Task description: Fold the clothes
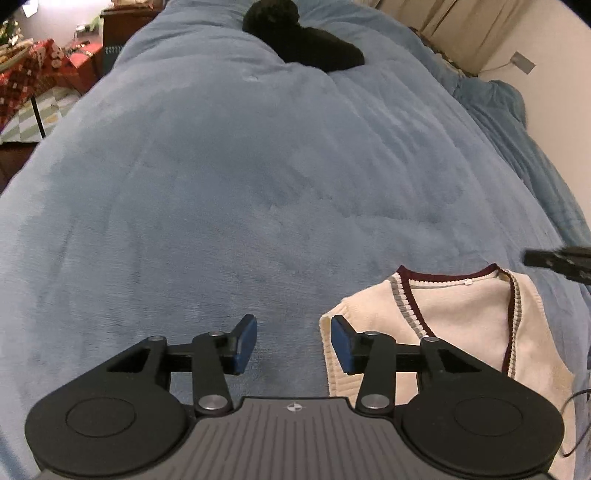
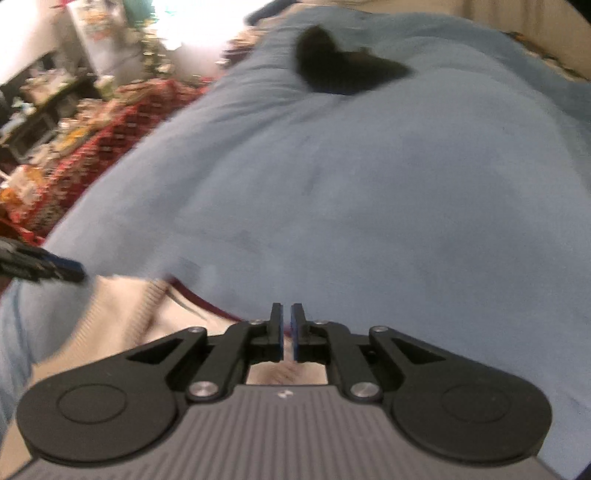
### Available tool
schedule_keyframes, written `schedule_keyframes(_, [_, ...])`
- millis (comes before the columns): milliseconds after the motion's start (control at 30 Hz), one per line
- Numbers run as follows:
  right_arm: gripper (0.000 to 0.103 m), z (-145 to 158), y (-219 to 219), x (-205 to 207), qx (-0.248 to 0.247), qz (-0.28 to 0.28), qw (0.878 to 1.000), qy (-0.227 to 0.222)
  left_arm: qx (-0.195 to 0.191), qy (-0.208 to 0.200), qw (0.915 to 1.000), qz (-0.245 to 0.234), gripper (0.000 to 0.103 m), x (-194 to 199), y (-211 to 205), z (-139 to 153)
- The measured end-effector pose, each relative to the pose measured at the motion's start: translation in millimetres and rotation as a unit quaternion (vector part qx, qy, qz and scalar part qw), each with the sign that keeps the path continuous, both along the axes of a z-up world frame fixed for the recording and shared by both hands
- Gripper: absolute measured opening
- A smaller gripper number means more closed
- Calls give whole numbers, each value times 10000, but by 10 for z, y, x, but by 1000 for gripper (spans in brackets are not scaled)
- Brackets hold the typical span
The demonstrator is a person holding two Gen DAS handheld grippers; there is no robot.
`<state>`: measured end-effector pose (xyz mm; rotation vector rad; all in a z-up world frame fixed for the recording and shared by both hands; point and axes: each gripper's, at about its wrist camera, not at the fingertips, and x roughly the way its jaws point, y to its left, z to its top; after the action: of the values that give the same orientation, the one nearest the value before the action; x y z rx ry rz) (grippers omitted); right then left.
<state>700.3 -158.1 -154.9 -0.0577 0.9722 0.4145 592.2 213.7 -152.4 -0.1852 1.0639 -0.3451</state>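
Note:
A cream knit vest (image 1: 458, 325) with a maroon and grey V-neck trim lies flat on the blue blanket (image 1: 258, 192) at the near right. My left gripper (image 1: 293, 341) is open, its right blue pad over the vest's left shoulder edge and its left pad over bare blanket. In the blurred right wrist view the vest (image 2: 122, 314) shows at the lower left, under the tool. My right gripper (image 2: 287, 330) is shut with nothing visible between its pads, above the vest's collar edge. The other gripper's tip (image 2: 55, 267) pokes in from the left.
A black garment (image 1: 299, 37) lies far up the bed, also seen as the black garment (image 2: 343, 70). A red patterned table (image 1: 29, 74) with clutter stands left of the bed. Beige curtains (image 1: 454, 26) and a wall are at the right. The right gripper's tip (image 1: 557, 262) enters at the right edge.

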Motion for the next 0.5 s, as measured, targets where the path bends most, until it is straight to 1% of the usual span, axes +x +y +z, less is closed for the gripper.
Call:
schedule_keyframes(67, [9,-5,-272,-128,-159,-242,9996,56,-79,-22,10000,12,44,-27,-69,33])
schedule_keyframes(133, [11,-39,-467,-214,-230,-436,9987,113,-253,22,9996,-103,44,-44,-247,51])
schedule_keyframes(167, [12,-69,-486,-215,-183,-477,9986,132,-355,54,9992,-179,44,-52,-352,58])
schedule_keyframes(233, [22,-127,-523,-217,-91,-559,9982,170,-573,94,9975,-392,44,-63,-646,61])
schedule_keyframes(367, [23,-244,-597,-222,95,-724,9970,245,-937,67,9932,-684,44,-37,-1257,75])
schedule_keyframes(400, [30,-273,-616,-224,142,-765,9966,264,-1057,80,9914,-770,44,-18,-1412,75])
schedule_keyframes(433, [34,-302,-635,-225,188,-806,9962,283,-1137,84,9898,-850,44,6,-1551,70])
schedule_keyframes(500, [37,-369,-649,-201,278,-892,9951,327,-1154,76,9884,-980,45,67,-1802,38])
